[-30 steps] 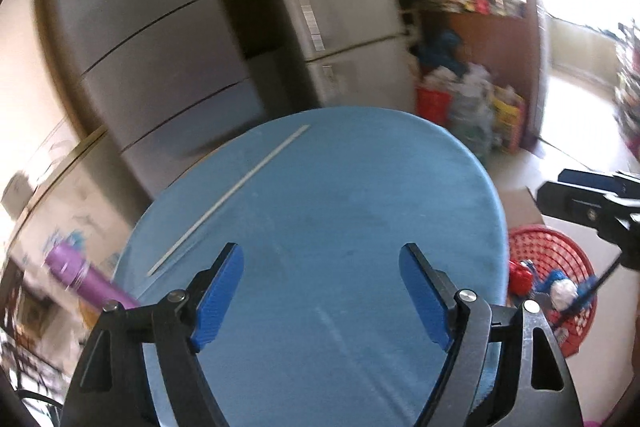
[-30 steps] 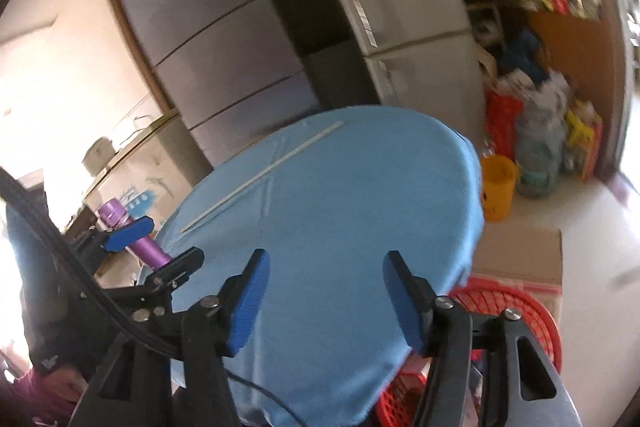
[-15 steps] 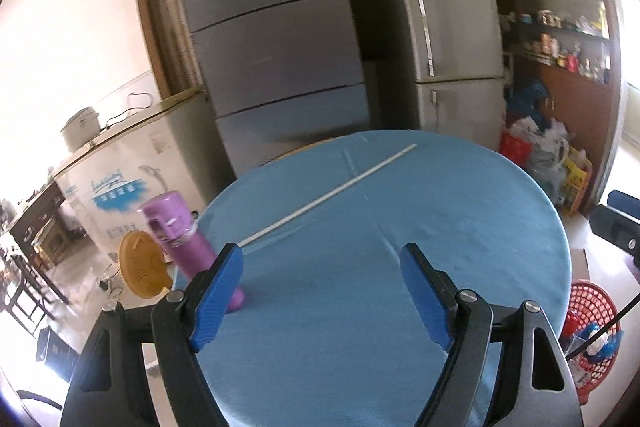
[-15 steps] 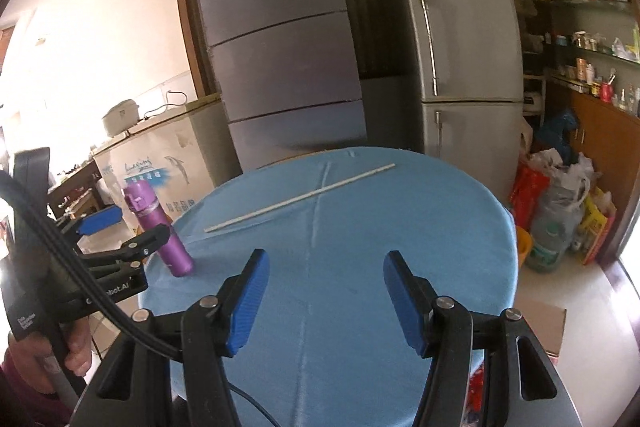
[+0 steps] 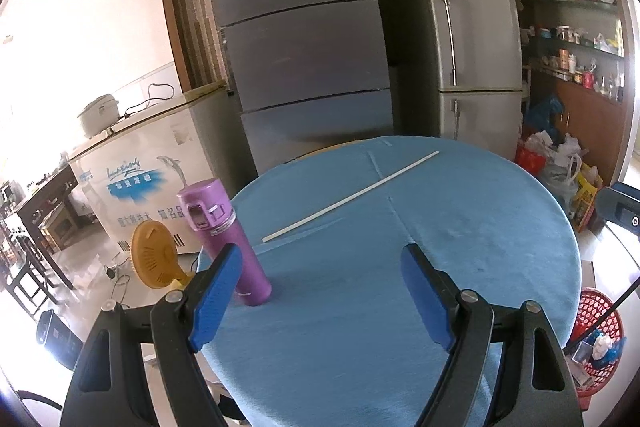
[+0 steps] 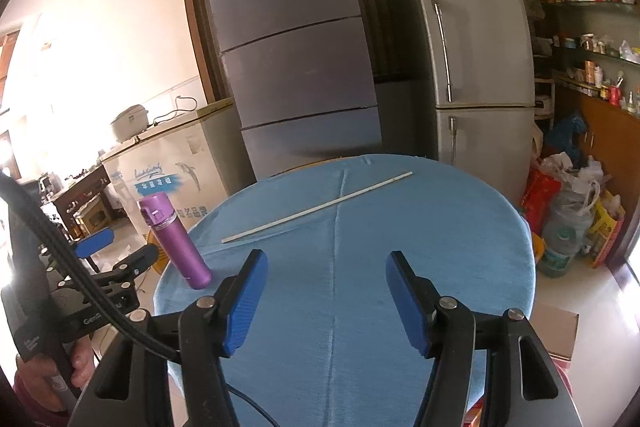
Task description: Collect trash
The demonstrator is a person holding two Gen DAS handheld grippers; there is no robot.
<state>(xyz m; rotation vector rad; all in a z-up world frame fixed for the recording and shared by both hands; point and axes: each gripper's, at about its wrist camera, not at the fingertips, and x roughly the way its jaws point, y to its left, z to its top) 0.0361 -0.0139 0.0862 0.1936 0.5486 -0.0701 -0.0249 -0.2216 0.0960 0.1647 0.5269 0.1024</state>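
A round table with a blue cloth (image 5: 460, 227) (image 6: 420, 227) carries a long thin white stick (image 5: 352, 195) (image 6: 316, 206) lying slantwise at its far side. A purple bottle (image 5: 224, 239) (image 6: 174, 241) stands upright at the table's left edge. My left gripper (image 5: 320, 295) is open and empty above the near part of the table, with the bottle just beyond its left finger. My right gripper (image 6: 326, 301) is open and empty above the near middle of the cloth. A red mesh basket (image 5: 600, 327) with scraps in it stands on the floor right of the table.
Two grey fridges (image 5: 304, 47) (image 6: 472, 55) stand behind the table. A white chest freezer (image 5: 148, 179) and an orange fan (image 5: 154, 259) are at the left. Bags and a water jug (image 6: 568, 235) crowd the floor at the right, below shelves. A cardboard sheet (image 6: 560, 331) lies on the floor.
Both views have swung up and to the left from the basket side to level over the table. The purple bottle has come into full view. Both grippers stay open.
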